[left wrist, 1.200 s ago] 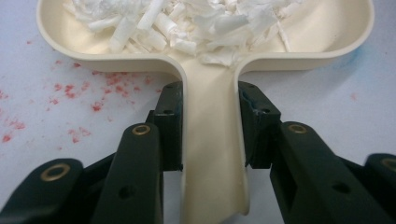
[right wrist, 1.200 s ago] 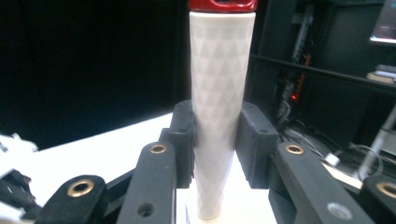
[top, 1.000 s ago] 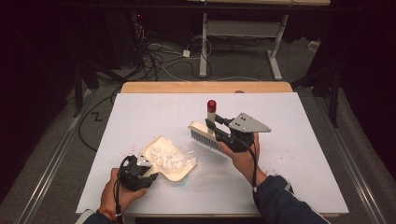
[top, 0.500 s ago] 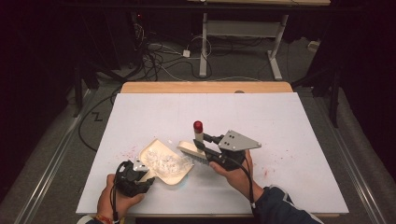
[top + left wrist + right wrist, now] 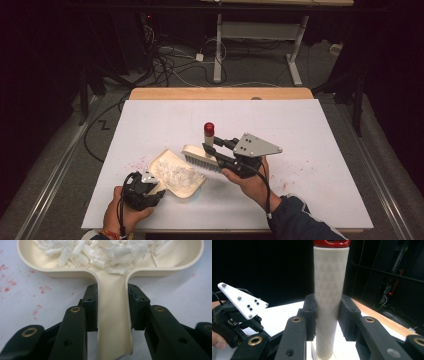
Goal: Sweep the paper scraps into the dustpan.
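On the white surface [image 5: 310, 130] the cream dustpan [image 5: 176, 172], heaped with white shreds [image 5: 177, 176], sits clamped by its handle in the left tongs [image 5: 150, 186]. The brush [image 5: 201, 157], its handle clamped in the right tongs [image 5: 215, 150], has swung down from mid-surface to the pan's lip. I judge another sweep done.

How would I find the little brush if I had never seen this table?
Look at the white table, near its front middle. There the right gripper clamps the brush beside a cream dustpan full of white scraps. The brush alone has bristles and an upright pale handle with a red cap.
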`<state>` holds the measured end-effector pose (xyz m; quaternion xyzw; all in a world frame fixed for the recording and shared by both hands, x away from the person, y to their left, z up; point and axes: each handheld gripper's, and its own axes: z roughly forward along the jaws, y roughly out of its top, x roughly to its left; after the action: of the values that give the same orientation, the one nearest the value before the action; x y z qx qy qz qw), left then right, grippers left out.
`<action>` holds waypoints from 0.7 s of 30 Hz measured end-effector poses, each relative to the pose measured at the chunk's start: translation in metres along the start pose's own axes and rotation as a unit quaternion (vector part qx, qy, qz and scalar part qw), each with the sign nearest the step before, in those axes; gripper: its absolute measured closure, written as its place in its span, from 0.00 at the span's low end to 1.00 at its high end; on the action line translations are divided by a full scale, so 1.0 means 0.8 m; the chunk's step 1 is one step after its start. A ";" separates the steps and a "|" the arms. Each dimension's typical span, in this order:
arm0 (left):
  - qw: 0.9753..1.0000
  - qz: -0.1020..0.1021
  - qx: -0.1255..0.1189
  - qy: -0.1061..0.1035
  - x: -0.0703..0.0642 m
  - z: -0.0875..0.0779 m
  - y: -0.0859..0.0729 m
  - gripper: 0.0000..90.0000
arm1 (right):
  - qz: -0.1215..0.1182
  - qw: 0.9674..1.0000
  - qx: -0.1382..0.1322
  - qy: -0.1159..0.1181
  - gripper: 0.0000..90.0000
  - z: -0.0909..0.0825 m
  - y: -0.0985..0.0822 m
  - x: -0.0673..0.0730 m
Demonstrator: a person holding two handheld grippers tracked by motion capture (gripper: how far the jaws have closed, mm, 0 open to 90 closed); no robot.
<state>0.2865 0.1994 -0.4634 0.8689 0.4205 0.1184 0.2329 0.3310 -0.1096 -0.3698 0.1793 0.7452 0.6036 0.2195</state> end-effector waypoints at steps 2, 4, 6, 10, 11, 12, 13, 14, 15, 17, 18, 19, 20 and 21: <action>1.000 -0.003 -0.001 0.001 0.002 -0.002 -0.002 0.70 | 0.001 1.000 0.008 0.002 0.79 -0.010 -0.003 -0.006; 1.000 -0.005 0.001 -0.001 0.005 -0.004 -0.005 0.70 | 0.003 1.000 0.010 0.000 0.79 -0.016 -0.005 -0.009; 1.000 -0.005 0.003 -0.002 0.008 -0.008 -0.008 0.70 | 0.007 1.000 0.015 0.005 0.79 -0.029 -0.007 -0.014; 1.000 -0.009 0.002 -0.002 0.014 -0.013 -0.017 0.70 | 0.017 0.999 0.023 0.026 0.79 -0.054 -0.005 -0.019; 1.000 -0.007 0.003 -0.002 0.016 -0.014 -0.019 0.70 | 0.018 0.999 0.023 0.035 0.79 -0.058 -0.005 -0.019; 1.000 -0.008 0.004 -0.002 0.016 -0.015 -0.021 0.70 | 0.019 0.999 0.025 0.043 0.79 -0.061 -0.005 -0.017; 1.000 -0.008 0.003 -0.001 0.017 -0.016 -0.023 0.70 | 0.017 0.998 0.032 0.051 0.79 -0.063 -0.006 -0.015; 1.000 -0.006 0.002 -0.001 0.018 -0.017 -0.025 0.70 | 0.016 0.997 0.037 0.060 0.79 -0.063 -0.007 -0.013; 1.000 -0.006 0.002 0.000 0.018 -0.018 -0.027 0.70 | 0.015 0.996 0.046 0.074 0.79 -0.064 -0.011 -0.010; 1.000 -0.004 0.001 0.001 0.019 -0.020 -0.029 0.70 | 0.015 0.995 0.052 0.079 0.79 -0.063 -0.014 -0.009; 1.000 -0.004 0.001 0.001 0.019 -0.020 -0.031 0.70 | 0.013 0.994 0.064 0.085 0.79 -0.060 -0.019 -0.007; 1.000 -0.005 0.000 0.000 0.019 -0.020 -0.032 0.70 | 0.013 0.994 0.064 0.085 0.79 -0.060 -0.019 -0.007; 1.000 -0.003 0.001 -0.001 0.019 -0.021 -0.033 0.70 | 0.010 0.994 0.072 0.082 0.79 -0.054 -0.024 -0.008; 1.000 -0.003 0.001 -0.001 0.019 -0.021 -0.033 0.70 | 0.010 0.994 0.072 0.082 0.79 -0.054 -0.024 -0.008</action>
<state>0.2711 0.2310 -0.4623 0.8680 0.4228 0.1164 0.2330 0.3129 -0.1528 -0.3801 0.1516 0.8005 0.5631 0.1383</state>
